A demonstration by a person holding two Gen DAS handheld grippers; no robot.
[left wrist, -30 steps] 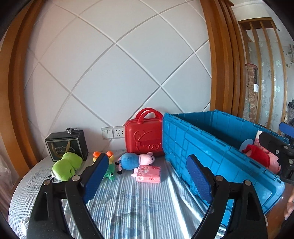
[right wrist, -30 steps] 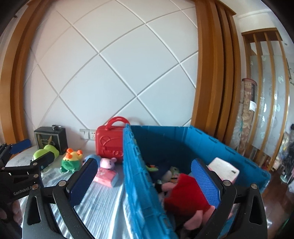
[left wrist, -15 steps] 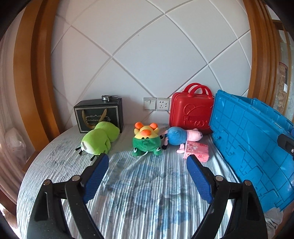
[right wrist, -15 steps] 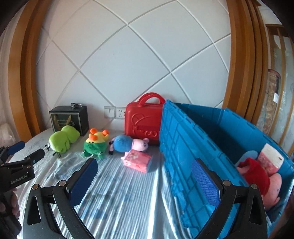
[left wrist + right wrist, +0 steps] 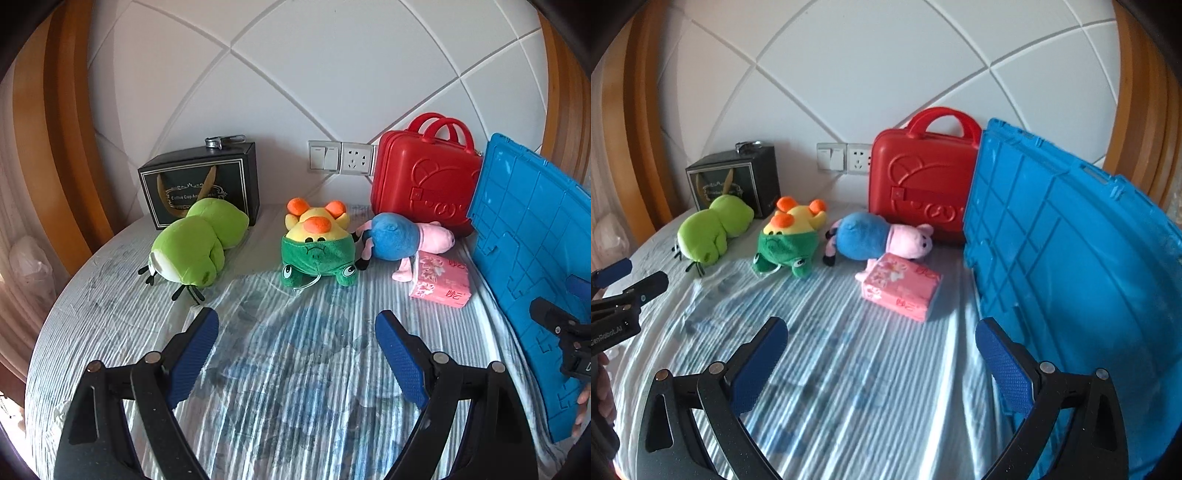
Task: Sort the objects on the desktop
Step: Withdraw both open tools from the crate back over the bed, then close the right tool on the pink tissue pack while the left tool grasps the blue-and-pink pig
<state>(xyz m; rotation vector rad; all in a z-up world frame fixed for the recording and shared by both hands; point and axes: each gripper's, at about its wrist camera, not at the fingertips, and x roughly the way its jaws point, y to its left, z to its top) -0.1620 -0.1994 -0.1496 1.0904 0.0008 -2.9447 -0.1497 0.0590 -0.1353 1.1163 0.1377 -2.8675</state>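
In front of you, a lime-green plush frog (image 5: 192,245) lies on its side; a yellow duck plush in a green frog hood (image 5: 317,247), a blue-and-pink pig plush (image 5: 400,240) touching a pink tissue pack (image 5: 439,282), beside the blue plastic crate (image 5: 532,236).

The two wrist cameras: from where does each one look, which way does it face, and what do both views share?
Left wrist: sits behind the open left gripper, looks down over the table at the green frog plush; right gripper at its right edge.
Right wrist: sits behind the open right gripper, faces the pink tissue pack and blue crate; left gripper at its left edge.
Shared: both show the red case, the toys and the black box.
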